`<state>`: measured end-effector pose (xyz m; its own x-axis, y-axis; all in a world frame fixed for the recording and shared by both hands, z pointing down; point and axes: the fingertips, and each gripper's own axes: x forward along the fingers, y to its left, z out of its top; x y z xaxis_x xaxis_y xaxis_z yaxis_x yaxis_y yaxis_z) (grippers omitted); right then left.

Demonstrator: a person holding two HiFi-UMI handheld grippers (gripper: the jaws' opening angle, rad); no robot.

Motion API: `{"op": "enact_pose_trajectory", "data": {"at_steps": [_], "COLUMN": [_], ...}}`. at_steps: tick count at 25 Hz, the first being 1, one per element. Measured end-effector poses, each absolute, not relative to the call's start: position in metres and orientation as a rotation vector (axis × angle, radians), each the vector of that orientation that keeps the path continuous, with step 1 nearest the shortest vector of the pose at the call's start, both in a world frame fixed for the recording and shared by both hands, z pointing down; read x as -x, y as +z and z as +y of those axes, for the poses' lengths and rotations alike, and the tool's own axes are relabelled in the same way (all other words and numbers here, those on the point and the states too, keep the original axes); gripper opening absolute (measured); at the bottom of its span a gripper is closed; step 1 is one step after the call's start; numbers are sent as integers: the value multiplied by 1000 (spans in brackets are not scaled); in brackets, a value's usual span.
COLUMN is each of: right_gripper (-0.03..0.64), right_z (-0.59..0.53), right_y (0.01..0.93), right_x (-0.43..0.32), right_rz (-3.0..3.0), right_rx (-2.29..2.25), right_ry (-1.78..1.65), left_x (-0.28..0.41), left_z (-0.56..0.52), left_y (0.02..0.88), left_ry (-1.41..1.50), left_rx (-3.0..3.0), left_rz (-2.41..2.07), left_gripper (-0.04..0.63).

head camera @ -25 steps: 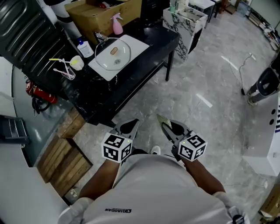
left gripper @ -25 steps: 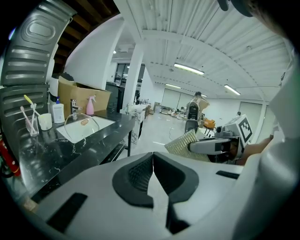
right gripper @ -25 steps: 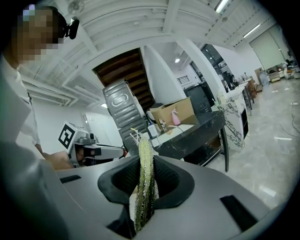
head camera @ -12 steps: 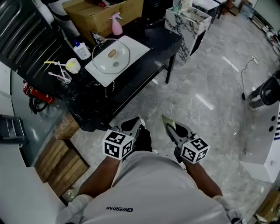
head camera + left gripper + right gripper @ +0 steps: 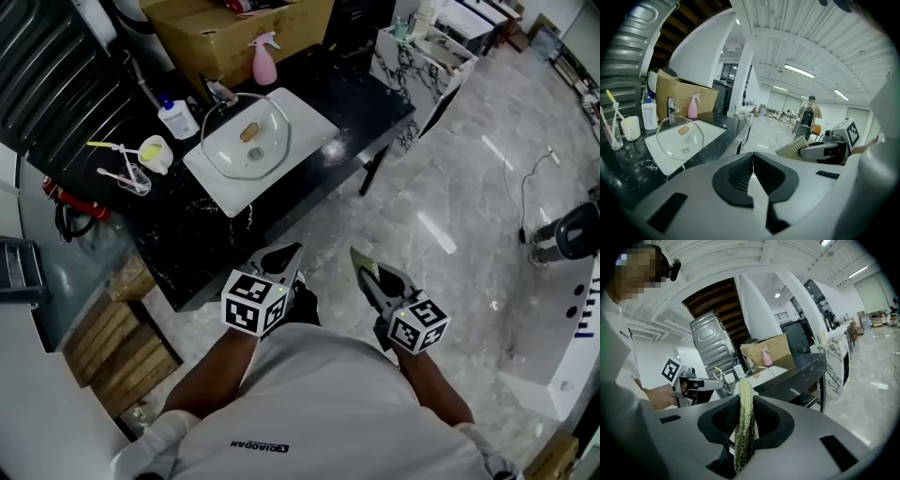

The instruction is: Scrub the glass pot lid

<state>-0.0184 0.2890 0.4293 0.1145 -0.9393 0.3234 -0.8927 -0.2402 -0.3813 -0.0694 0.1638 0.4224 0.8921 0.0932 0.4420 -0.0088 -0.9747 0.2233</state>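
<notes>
The fingers [image 5: 733, 173] of the left gripper [image 5: 752, 161] are pressed together with nothing between them. The fingers [image 5: 771, 420] of the right gripper [image 5: 745, 416] pinch a yellow-green scrub pad [image 5: 745, 404], which stands on edge in the grip, its top rising above the fingertips.

In the head view, the left gripper [image 5: 284, 251] and the right gripper [image 5: 364, 267] are held low in front of the person's white shirt [image 5: 319, 403]. They sit side by side above the grey marble floor [image 5: 441, 187], with a gap between them. Both point toward the black desk [image 5: 361, 103] without reaching it.

The glass pot lid [image 5: 246, 136] sits on a white board [image 5: 305, 112] on the desk, well apart from both grippers. Whether it lies flat or leans cannot be told. In the left gripper view the glass pot lid [image 5: 679, 138] shows ahead and to the left.

Just behind the board stand a chrome tap [image 5: 219, 92] and a pink spray bottle [image 5: 264, 58], with a cardboard box [image 5: 234, 28] farther back. To the left of the board are a white bottle [image 5: 176, 117] with a blue cap, a small white cup [image 5: 157, 150] and a clear glass [image 5: 131, 176] holding sticks.
</notes>
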Motion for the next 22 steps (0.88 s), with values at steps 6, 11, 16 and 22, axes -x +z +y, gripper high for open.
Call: {"op": "enact_pose_trajectory", "data": {"at_steps": [6, 11, 16, 22], "right_gripper": [86, 86, 87, 87], "right_z": [202, 127, 63, -5], "right_y": [413, 407, 403, 408], "right_x": [-27, -58, -79, -81], "right_rz": [1993, 2099, 2191, 2340], "right_rx": [2305, 2306, 2310, 2308], "right_ry": [-735, -698, -635, -570], "left_x": [24, 5, -3, 10], "left_z": [82, 15, -44, -84], "left_y": [407, 404, 407, 431], "left_ry": [618, 592, 587, 626], "left_rx": [-2851, -2838, -2864, -2794], "left_rz": [17, -68, -154, -248], "left_gripper": [15, 15, 15, 15]}}
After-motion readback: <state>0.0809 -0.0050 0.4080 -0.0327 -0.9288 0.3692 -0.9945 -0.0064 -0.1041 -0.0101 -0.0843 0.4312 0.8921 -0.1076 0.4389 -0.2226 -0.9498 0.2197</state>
